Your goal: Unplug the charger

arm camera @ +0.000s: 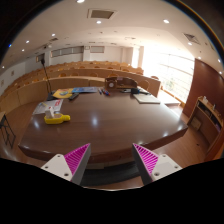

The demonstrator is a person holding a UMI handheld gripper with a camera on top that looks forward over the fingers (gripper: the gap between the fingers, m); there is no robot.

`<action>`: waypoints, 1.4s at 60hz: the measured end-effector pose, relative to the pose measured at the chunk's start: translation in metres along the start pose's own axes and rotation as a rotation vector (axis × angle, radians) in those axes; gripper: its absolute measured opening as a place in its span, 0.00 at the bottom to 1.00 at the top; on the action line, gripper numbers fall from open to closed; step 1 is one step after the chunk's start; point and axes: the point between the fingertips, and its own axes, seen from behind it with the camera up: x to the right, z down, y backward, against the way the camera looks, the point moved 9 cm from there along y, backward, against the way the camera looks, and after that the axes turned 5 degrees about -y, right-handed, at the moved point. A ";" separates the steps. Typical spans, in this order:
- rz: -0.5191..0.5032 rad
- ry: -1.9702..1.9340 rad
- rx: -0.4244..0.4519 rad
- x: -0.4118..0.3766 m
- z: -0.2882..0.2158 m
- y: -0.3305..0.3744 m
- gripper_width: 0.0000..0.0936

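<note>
Charger was hard to pick out on the big wooden bench (110, 125). No plug or charger block showed clearly. A thin dark cable (85, 91) ran across the far side of the bench at about 11 o'clock from the gripper (110, 160), and it may have belonged to the charger, but that was only a guess.

The gripper was held low at the near edge of the bench, pointing across it. Its two fingers stood wide apart with nothing between them, so it was open and held nothing. The pink pads (78, 157) faced each other across the gap. It was likely held back like this so the person could look over the whole bench first.

A yellow thing (57, 118) lay on the bench at about 10 o'clock, well apart from the gripper. Beyond it, near the far left edge, sat some papers (48, 105) and a yellow and blue thing (64, 94). At about 1 o'clock, far off, stood a dark bag (122, 86) with a flat grey thing (147, 98) just beside it.

The task looked like it had not started. The gripper would need to go far forward to reach the cable.
</note>
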 end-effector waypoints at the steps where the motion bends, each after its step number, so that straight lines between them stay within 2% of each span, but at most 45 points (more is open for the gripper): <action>1: -0.014 0.005 -0.007 -0.008 0.004 -0.002 0.90; 12: -0.175 0.043 -0.030 -0.105 0.028 -0.036 0.91; 26: -0.285 0.065 0.053 -0.250 -0.006 -0.112 0.91; 34: -0.296 0.059 0.075 -0.317 -0.029 -0.169 0.91; 45: -0.232 0.062 0.069 -0.361 -0.042 -0.241 0.90; 48: -0.232 0.058 0.081 -0.366 -0.044 -0.253 0.83; 51: -0.225 0.062 0.093 -0.370 -0.047 -0.263 0.71; 56: -0.202 0.053 0.100 -0.371 -0.049 -0.272 0.43; 61: -0.201 0.021 0.110 -0.371 -0.051 -0.274 0.40; 70: -0.208 0.040 0.081 -0.370 -0.053 -0.273 0.28; 76: -0.225 0.069 0.091 -0.371 -0.057 -0.272 0.26; 78: -0.239 0.085 0.189 -0.371 -0.075 -0.257 0.26; 81: -0.201 0.191 0.450 -0.369 -0.139 -0.215 0.26; 82: -0.200 0.199 0.510 -0.370 -0.161 -0.199 0.26; 84: -0.228 0.176 0.576 -0.373 -0.207 -0.172 0.25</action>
